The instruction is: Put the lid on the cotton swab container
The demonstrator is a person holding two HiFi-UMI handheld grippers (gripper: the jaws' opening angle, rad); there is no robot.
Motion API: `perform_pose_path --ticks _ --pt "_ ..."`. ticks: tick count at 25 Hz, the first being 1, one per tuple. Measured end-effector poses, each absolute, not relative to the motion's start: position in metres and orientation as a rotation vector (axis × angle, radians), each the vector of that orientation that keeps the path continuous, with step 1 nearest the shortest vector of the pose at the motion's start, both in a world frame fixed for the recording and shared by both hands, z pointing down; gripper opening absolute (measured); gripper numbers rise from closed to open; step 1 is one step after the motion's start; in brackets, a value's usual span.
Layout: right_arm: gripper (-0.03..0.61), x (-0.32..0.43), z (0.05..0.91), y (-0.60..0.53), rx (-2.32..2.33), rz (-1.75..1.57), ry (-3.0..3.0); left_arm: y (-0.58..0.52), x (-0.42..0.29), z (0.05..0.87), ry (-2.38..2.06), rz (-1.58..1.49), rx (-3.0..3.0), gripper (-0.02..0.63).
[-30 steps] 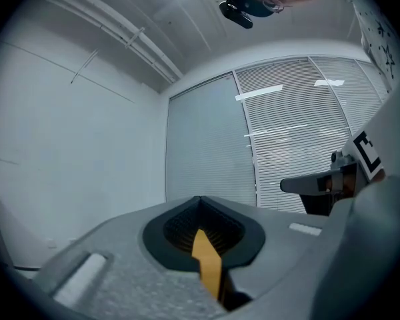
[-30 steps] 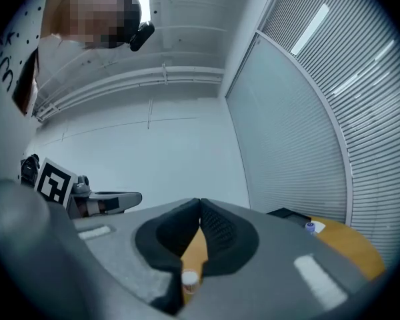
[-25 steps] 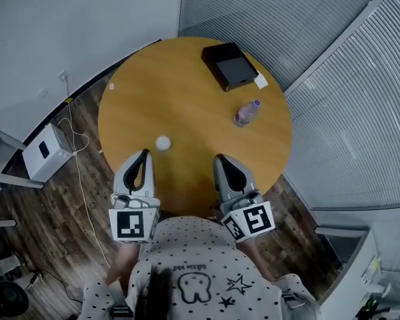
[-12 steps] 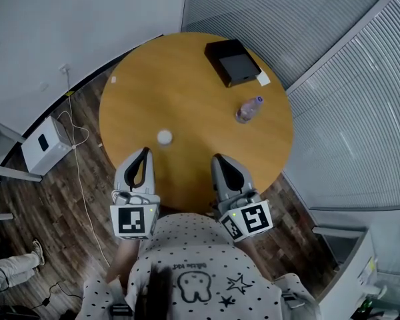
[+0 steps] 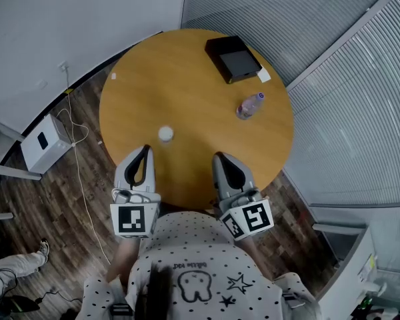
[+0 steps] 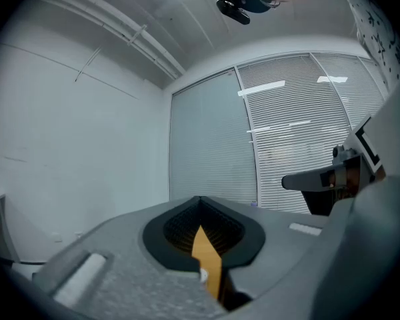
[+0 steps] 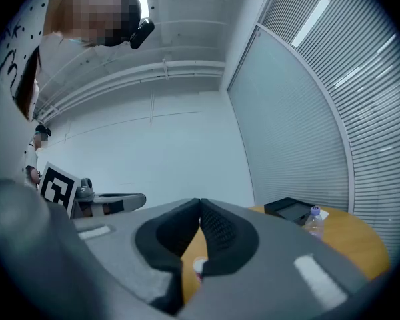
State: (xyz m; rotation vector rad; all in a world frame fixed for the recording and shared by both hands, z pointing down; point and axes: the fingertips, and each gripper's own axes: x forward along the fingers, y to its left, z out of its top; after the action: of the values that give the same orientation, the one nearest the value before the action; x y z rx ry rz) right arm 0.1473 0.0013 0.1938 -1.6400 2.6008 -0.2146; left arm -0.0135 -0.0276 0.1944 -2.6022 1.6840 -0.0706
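Both grippers are hovering over the near edge of the round tabletop [image 5: 187,79]. The left gripper [image 5: 145,153] and right gripper [image 5: 220,157] are each showing fingers pressed together, gripping nothing. The small white cotton swab container [image 5: 165,134] is sitting just ahead of the left gripper, untouched. A black box [image 5: 233,59] and a bottle [image 5: 249,107] are standing at the far side.

The bench [image 5: 187,85] is viewed steeply from above, and level from the left tool [image 5: 145,151] and right tool [image 5: 220,157] at 6 o'clock.

- Round, wood-coloured worktop [image 5: 187,92].
- Black box [image 5: 233,59] at the far edge, with a white card [image 5: 263,76] touching its corner.
- Clear bottle [image 5: 249,106] near the box.
- Small round white container [image 5: 165,134] alone, nearer the person.
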Motion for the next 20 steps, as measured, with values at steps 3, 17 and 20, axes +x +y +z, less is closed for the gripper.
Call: perform_pose_path --ticks 3,17,20 --pt "0.005 0.1461 0.1945 0.0021 -1.644 -0.219 2.597 -0.027 -0.0158 0.1935 1.676 -0.061 -2.594 0.009" --pt "0.005 0.1388 0.2016 0.0037 -1.621 -0.215 2.66 -0.024 -0.0139 0.1952 1.703 -0.057 -2.618 0.009" --pt "0.005 0.1395 0.2022 0.0041 -1.617 -0.216 2.664 -0.0231 -0.0134 0.1956 1.707 -0.056 -2.614 0.009"
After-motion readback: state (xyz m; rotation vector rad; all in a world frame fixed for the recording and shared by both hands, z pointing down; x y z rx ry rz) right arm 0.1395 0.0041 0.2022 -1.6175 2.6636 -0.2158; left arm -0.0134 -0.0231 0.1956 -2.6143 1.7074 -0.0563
